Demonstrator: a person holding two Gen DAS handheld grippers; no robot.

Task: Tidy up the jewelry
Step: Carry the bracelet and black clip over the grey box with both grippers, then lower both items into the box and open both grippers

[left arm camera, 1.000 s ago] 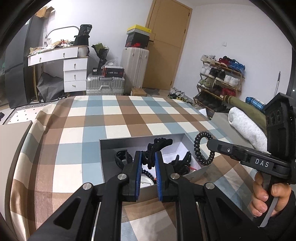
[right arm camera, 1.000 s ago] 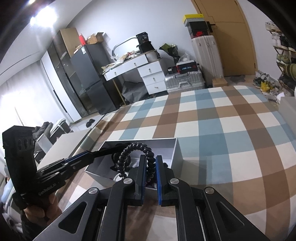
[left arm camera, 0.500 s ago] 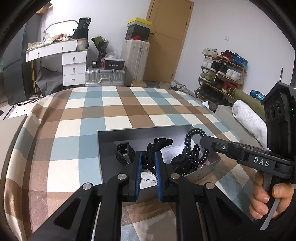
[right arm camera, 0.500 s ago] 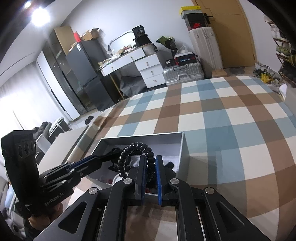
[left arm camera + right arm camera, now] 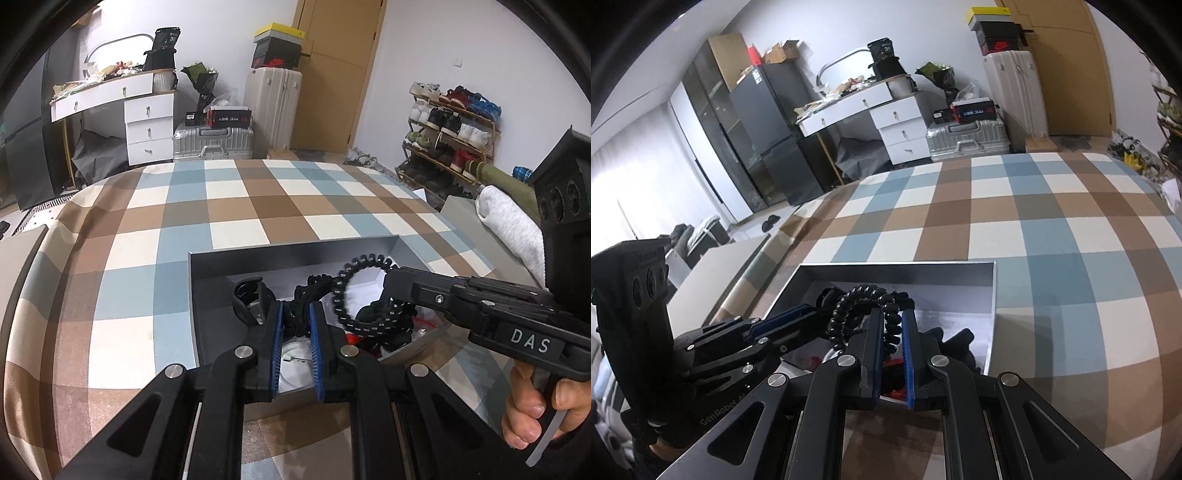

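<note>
A grey open box (image 5: pixel 207 295) sits on the checked cloth and holds several black accessories. My left gripper (image 5: pixel 296 321) is shut on a black claw-like hair piece (image 5: pixel 314 286) over the box. My right gripper (image 5: pixel 889 325) is shut on a black coiled spiral ring (image 5: pixel 860 295), held over the box interior; the ring also shows in the left wrist view (image 5: pixel 351 295). The right gripper (image 5: pixel 391 288) reaches in from the right in the left wrist view. The left gripper (image 5: pixel 809 314) reaches in from the left in the right wrist view.
The checked cloth (image 5: pixel 184 206) covers the table. A white desk with drawers (image 5: pixel 147 122), silver suitcases (image 5: pixel 214 142) and a shoe rack (image 5: pixel 450 136) stand beyond. A white towel roll (image 5: pixel 513 229) lies at right. The box's right wall (image 5: pixel 993 314) stands beside my right gripper.
Both grippers have moved forward and down over the box. The coiled ring has gone from beside the box's right edge to over its interior. Both grips are unchanged.
</note>
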